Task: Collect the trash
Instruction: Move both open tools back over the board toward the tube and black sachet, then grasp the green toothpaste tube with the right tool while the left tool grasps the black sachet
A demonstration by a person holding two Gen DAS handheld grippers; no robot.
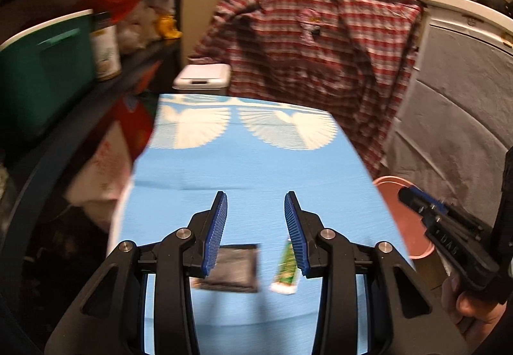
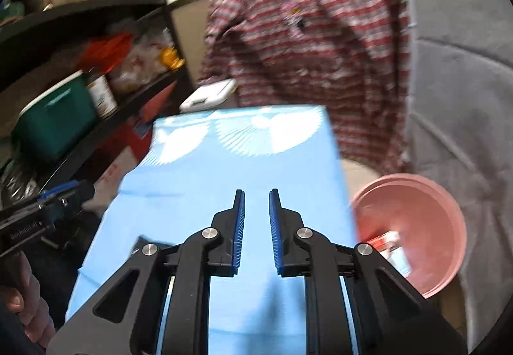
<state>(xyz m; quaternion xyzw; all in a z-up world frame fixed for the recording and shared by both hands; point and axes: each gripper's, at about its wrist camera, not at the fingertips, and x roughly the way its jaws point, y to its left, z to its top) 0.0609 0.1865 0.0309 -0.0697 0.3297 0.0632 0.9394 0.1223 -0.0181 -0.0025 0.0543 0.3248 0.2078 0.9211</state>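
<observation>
Blue cloth printed with white fans covers the table (image 1: 243,162); a pink basin (image 2: 413,226) sits low at its right edge, some packaging already inside. Near the table's front lie a flat black pouch (image 1: 232,271) and a green sachet (image 1: 287,271), both probably light, thin and slippery, best pinched at an edge. Left gripper (image 1: 256,233) is spread and empty; right gripper (image 2: 256,230) stands narrowly parted, also empty.

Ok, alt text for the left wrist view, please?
The left gripper, jaws apart and empty, hovers over a light blue cloth-covered table where a flat black square packet and a small green wrapper lie below its fingers. A pink plastic basin sits off the table's right edge, beside the right gripper.
</observation>
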